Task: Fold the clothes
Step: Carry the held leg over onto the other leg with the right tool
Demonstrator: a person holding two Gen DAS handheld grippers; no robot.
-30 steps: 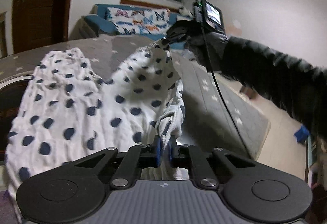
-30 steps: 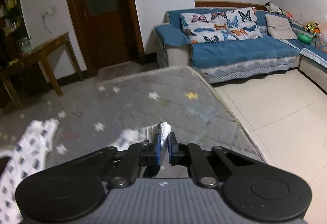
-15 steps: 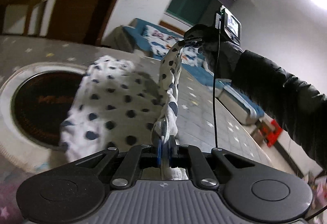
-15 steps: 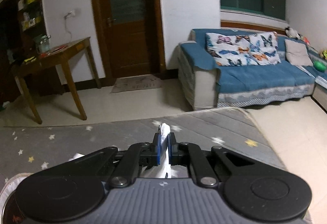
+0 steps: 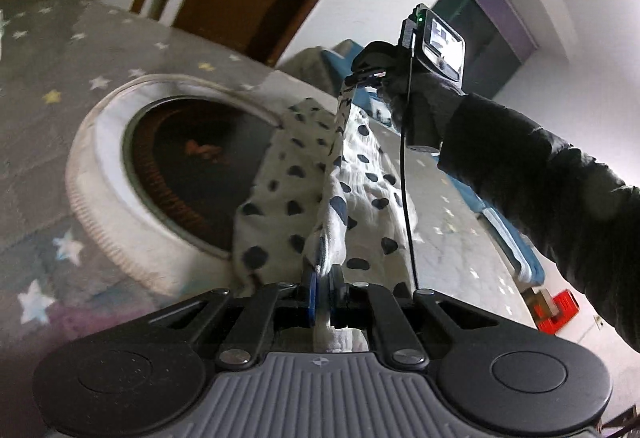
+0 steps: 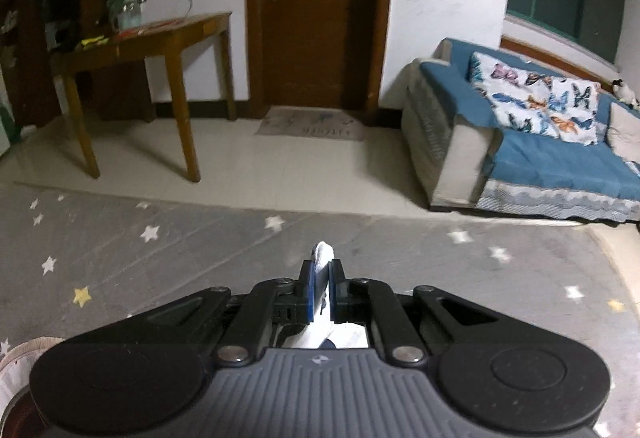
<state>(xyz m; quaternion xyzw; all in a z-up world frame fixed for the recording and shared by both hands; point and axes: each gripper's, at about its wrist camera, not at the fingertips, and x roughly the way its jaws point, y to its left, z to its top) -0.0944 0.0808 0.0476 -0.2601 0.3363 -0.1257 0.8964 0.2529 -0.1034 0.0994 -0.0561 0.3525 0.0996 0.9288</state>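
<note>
Polka-dot garment (image 5: 304, 174), white with dark blue dots, hangs in the air between my two hands, above the grey table (image 5: 120, 50) with the star-pattern cover. My left hand-held gripper (image 5: 323, 288) is clenched on one end of the edge; the cloth comes out between its blue pads and runs up and away from me. My right hand-held gripper (image 5: 366, 76) is seen in the left view at the far, higher end, and it grasps the other end of the same edge. In the right view a small white tip of the cloth (image 6: 322, 252) stands out between the closed blue pads (image 6: 311, 286), so this grip is also firm. The edge between the two grippers looks stretched, almost straight, and the rest of the garment hangs down from it in loose waves toward the table. Under it I see a round white ring with a dark centre (image 5: 160, 166), set into the table.

I judge that the folding is only at its beginning. The garment is picked up and spread by one edge, but no fold is visible yet and nothing lies flat. What is left: to lay it down smooth on the table, to bring one side over the other, and to press the folds.
</note>
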